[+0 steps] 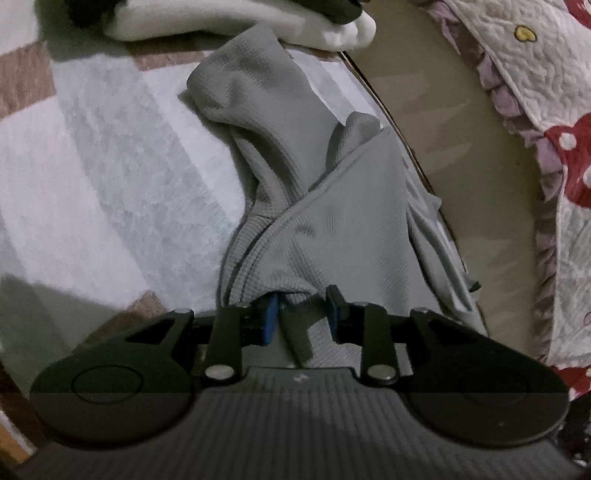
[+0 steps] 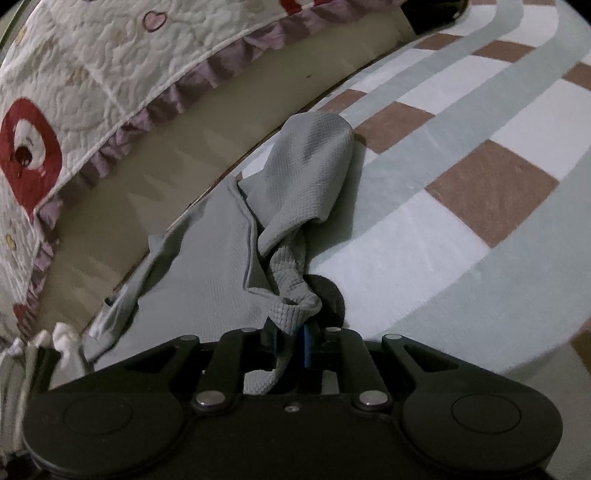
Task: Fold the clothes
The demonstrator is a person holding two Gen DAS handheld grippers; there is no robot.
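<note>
Left claw [image 1: 302,314] parted over 1 grey garment [image 1: 332,221], right claw [image 2: 290,341] clamps its edge.

Checked rug [image 2: 461,177] in white, brown, pale green, beige floor [image 1: 461,147], frilled quilt [image 2: 92,74]

The checked rug [image 2: 461,192] lay open to the right of the grey garment [image 2: 295,177]. On the other side, a quilt [image 2: 74,92] overhung a beige bed base [image 2: 155,173], closing that flank. White folded cloth [image 1: 229,18] blocked the far end.
</note>
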